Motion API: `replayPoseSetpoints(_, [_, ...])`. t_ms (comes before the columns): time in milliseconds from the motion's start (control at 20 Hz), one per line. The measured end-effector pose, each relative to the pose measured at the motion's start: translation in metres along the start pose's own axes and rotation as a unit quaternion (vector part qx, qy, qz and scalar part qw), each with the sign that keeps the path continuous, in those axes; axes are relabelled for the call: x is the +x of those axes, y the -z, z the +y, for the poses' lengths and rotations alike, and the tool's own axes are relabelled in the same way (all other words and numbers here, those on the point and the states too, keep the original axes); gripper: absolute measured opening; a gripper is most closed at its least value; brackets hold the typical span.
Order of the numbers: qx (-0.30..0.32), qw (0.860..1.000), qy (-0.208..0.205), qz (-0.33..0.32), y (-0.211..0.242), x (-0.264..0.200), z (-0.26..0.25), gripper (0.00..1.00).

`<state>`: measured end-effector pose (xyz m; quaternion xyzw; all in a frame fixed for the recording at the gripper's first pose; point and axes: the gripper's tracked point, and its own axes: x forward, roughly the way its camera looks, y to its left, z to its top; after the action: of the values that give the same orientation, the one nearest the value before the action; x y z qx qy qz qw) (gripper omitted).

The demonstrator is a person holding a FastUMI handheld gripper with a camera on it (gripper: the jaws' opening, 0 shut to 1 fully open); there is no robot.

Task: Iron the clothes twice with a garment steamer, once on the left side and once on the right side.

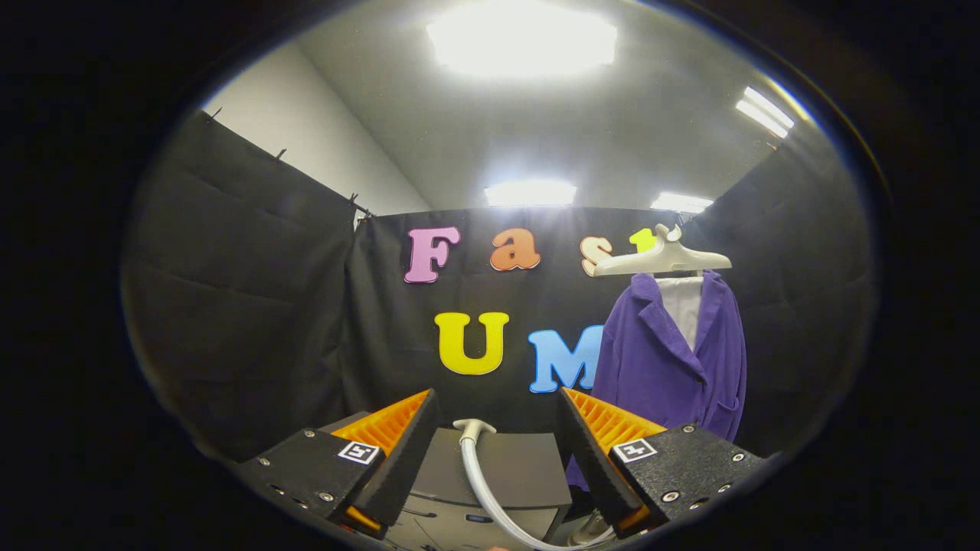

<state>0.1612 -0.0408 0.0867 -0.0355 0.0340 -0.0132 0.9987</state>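
Gripper (498, 409): low in the middle of the frame, fingers spread wide apart and pinching nothing, just open air between the tips.

Left finger (402, 451): angles up from the lower left, touching nothing.

Right finger (593, 451): angles up from the lower right, its tip overlapping the bottom hem of the jacket in the picture, but the jacket hangs well beyond it.

Steamer hose (486, 490): pale ribbed hose down in the gap between the fingers, curving from a light elbow fitting at its top end toward the lower right, where it slips behind the right finger. Neither finger presses on it.

Steamer base (521, 467): dark grey boxy unit right under the hose, between and just beyond the fingers. Its lower part is too dim to make out.

Purple jacket (658, 360): the clothes to iron, hanging right of centre, up and to the right of the right fingertip, well beyond the gripper. Front faces the camera, lapels open over a white lining (683, 306).

Hanger (662, 260): cream plastic one, carries the jacket against the black cloth wall (253, 306).

Ceiling lights (521, 38): bright panels in the upper part of the frame.
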Motion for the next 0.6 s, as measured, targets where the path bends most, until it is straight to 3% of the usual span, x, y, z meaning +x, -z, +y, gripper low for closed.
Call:
replayPoseSetpoints(350, [-0.010,0.997,0.032,0.073,0.014,0.105,0.016,0.95])
replayPoseSetpoints(600, [-0.012,0.990,0.041,0.136,0.056,0.173,0.031,0.95])
